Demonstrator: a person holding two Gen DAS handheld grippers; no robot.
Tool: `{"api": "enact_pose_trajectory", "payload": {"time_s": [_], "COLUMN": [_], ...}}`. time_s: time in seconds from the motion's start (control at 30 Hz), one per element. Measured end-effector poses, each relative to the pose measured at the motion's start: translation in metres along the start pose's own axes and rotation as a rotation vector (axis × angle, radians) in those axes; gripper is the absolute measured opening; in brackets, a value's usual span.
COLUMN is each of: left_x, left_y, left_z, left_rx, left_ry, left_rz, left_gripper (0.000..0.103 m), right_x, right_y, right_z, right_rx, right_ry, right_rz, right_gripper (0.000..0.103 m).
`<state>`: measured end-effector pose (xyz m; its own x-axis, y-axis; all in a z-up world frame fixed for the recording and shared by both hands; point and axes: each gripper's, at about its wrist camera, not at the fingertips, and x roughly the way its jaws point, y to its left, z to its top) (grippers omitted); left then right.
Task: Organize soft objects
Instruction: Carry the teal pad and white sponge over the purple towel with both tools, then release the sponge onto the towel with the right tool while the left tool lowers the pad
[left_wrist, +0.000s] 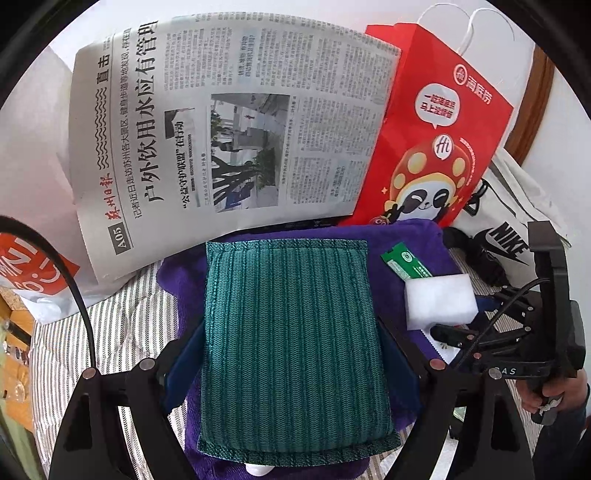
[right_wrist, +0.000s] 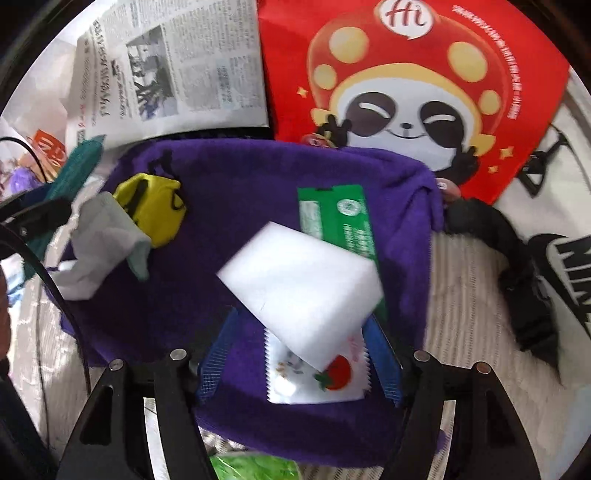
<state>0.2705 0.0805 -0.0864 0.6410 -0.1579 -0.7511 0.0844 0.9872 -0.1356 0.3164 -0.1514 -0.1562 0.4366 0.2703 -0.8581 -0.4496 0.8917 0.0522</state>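
Note:
My left gripper (left_wrist: 291, 354) is shut on a green knitted pad (left_wrist: 291, 332) and holds it over the purple towel (left_wrist: 417, 240). My right gripper (right_wrist: 299, 343) is shut on a white foam sponge (right_wrist: 299, 284) above the same towel (right_wrist: 240, 195); the sponge also shows in the left wrist view (left_wrist: 437, 299), with the right gripper (left_wrist: 461, 332) behind it. On the towel lie a yellow pouch (right_wrist: 155, 206), a white and grey cloth (right_wrist: 99, 240), a green packet (right_wrist: 336, 218) and a tomato sachet (right_wrist: 317, 376).
A newspaper (left_wrist: 229, 122) and a red panda paper bag (left_wrist: 436, 129) stand behind the towel. A white Nike bag (left_wrist: 509, 221) and a black strap (right_wrist: 517, 277) lie to the right. The striped bedding (left_wrist: 122, 314) lies underneath. A green plastic item (right_wrist: 255, 467) is at the near edge.

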Motion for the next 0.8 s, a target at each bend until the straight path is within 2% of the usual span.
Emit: {"api": "enact_pose_trajectory", "payload": {"time_s": [0.13, 0.47, 0.53, 0.6, 0.8], "left_x": [0.003, 0.02, 0.026, 0.032, 0.048], "left_y": [-0.005, -0.037, -0.046, -0.053, -0.071], "left_z": [-0.001, -0.006, -0.009, -0.012, -0.019], "left_rx": [0.016, 0.075, 0.082, 0.096, 0.123], "left_ry": [0.012, 0.065, 0.082, 0.099, 0.12], "left_rz": [-0.015, -0.067, -0.084, -0.078, -0.015], "left_gripper": [0.087, 0.087, 0.087, 0.087, 0.087], "right_x": [-0.007, -0.051, -0.061, -0.075, -0.097], "right_y": [0.0, -0.021, -0.022, -0.028, -0.04], "right_z": [-0.007, -0.028, -0.03, -0.037, -0.05], "right_rx": [-0.001, 0.086, 0.088, 0.088, 0.106], "right_ry": [-0.007, -0.102, -0.12, -0.145, -0.181], "right_rz": [-0.055, -0.019, -0.039, -0.059, -0.043], "right_gripper": [0.074, 0.074, 0.074, 0.074, 0.075]}}
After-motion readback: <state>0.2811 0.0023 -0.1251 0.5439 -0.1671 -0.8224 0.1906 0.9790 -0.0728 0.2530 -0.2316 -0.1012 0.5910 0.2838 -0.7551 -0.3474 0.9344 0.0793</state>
